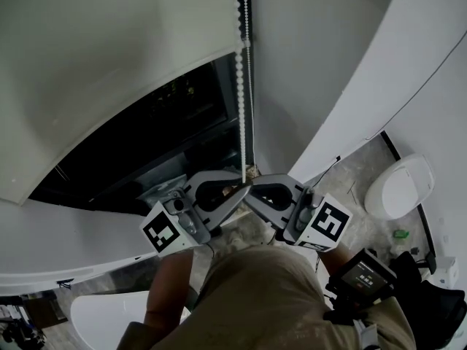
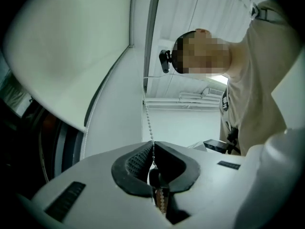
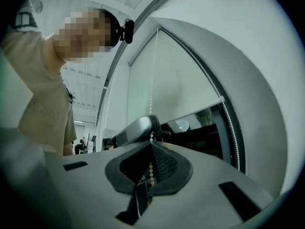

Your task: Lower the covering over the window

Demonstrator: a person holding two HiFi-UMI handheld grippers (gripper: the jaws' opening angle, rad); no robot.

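Roller blind (image 1: 109,64) covers the window's (image 1: 146,148) upper part; bead chain (image 1: 240,86) hangs down the window's right edge, with left gripper (image 1: 235,195) and right gripper (image 1: 255,192) both clamped on it near the window's lower right corner.

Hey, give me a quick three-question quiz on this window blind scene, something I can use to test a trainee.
1. Multiple choice: what is the left gripper shut on?
A) the bead chain
B) a cloth
C) nothing
2. True or false: the blind already covers the whole window.
3. Fill the gap: the right gripper is ___ on the same chain.

Key: 1 A. 2 False, dark glass shows past the blind's edge. 3 shut.
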